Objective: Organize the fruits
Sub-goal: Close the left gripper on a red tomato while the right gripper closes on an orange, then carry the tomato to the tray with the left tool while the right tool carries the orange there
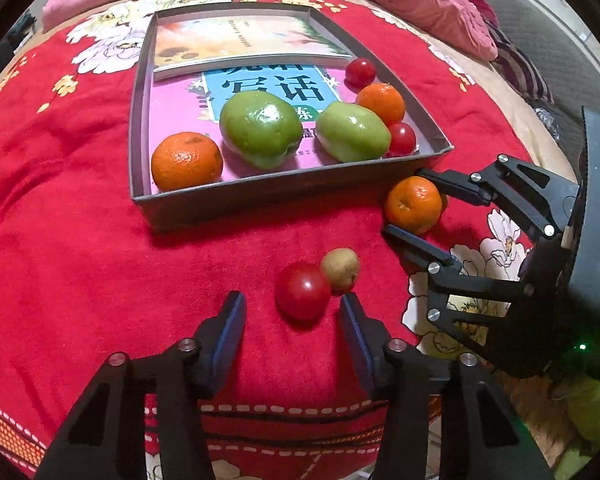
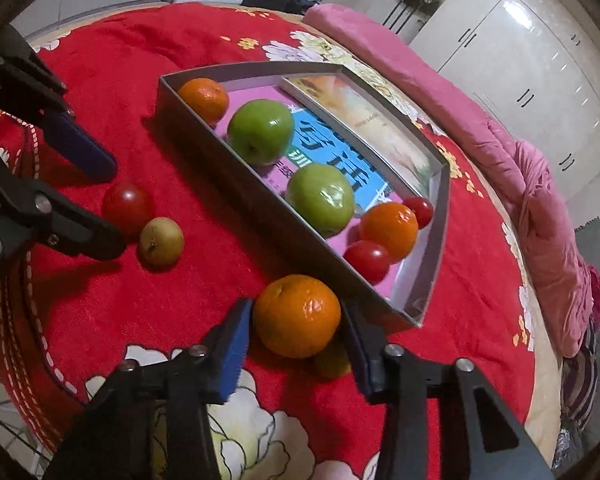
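**Two fruits bracketed, lift to the box comes next**

The mandarin [image 2: 297, 315] lies on the red bedspread [image 1: 60, 248] just outside the near right corner of the grey box [image 1: 236, 194], glossy and firm. The right hand-held gripper [image 2: 296, 320] is clamped on it, pads touching both sides. The tomato [image 1: 302, 290], touching a small yellowish fruit [image 1: 340, 269], sits between the left hand-held gripper [image 1: 292, 312] pads, which stand apart, not yet pressing. Judged next: close left, lift both over the wall.

Red floral blanket [image 1: 80, 240]; grey box [image 1: 260, 192] holds 2 green fruits [image 1: 260, 128], orange mandarins [image 1: 186, 160], red tomatoes [image 1: 360, 72].
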